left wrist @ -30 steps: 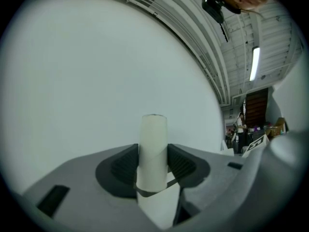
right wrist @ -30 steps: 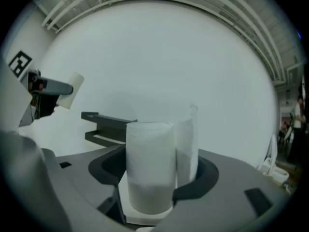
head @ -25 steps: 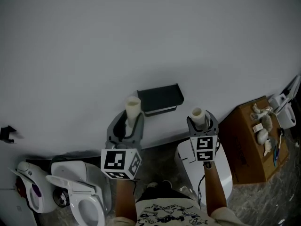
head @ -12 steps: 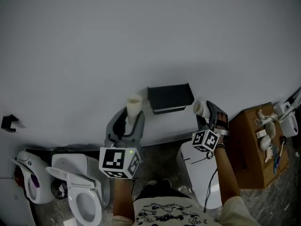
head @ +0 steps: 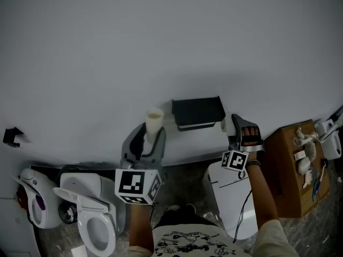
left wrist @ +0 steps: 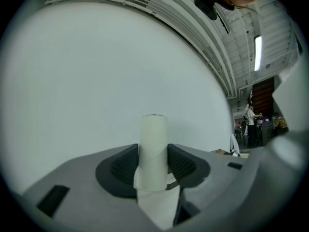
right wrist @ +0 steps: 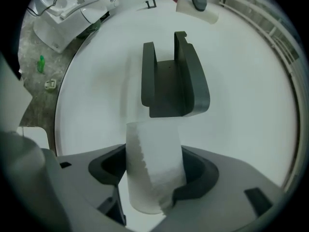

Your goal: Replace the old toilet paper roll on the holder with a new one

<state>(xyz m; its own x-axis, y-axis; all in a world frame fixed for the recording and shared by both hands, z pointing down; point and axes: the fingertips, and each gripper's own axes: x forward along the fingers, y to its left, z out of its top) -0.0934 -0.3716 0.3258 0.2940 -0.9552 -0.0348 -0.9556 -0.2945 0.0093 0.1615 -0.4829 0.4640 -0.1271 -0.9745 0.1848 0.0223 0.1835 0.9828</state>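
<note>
The black holder (head: pixel 197 111) is fixed to the white wall and has no roll on it. My left gripper (head: pixel 151 137) points at the wall to the holder's left and is shut on a thin, nearly bare cream roll (head: pixel 155 122), held upright. In the left gripper view that roll (left wrist: pixel 153 149) stands between the jaws of the left gripper (left wrist: pixel 153 173). My right gripper (head: pixel 231 128) lies rolled on its side just right of the holder, shut on a fuller white roll (head: pixel 225 125). In the right gripper view the white roll (right wrist: pixel 154 173) sits in the right gripper (right wrist: pixel 154 180), right below the holder (right wrist: pixel 171 81).
A white toilet (head: pixel 94 218) with its seat up stands at the lower left, with a small white appliance (head: pixel 35 208) beside it. A white bin (head: pixel 236 197) is under my right arm. A brown box (head: pixel 292 165) with loose items stands at the right. A black hook (head: pixel 10 135) is on the wall.
My right gripper has rolled onto its side and drifted to the holder's right edge with the white roll. The left gripper has kept its thin roll and hardly moved.
</note>
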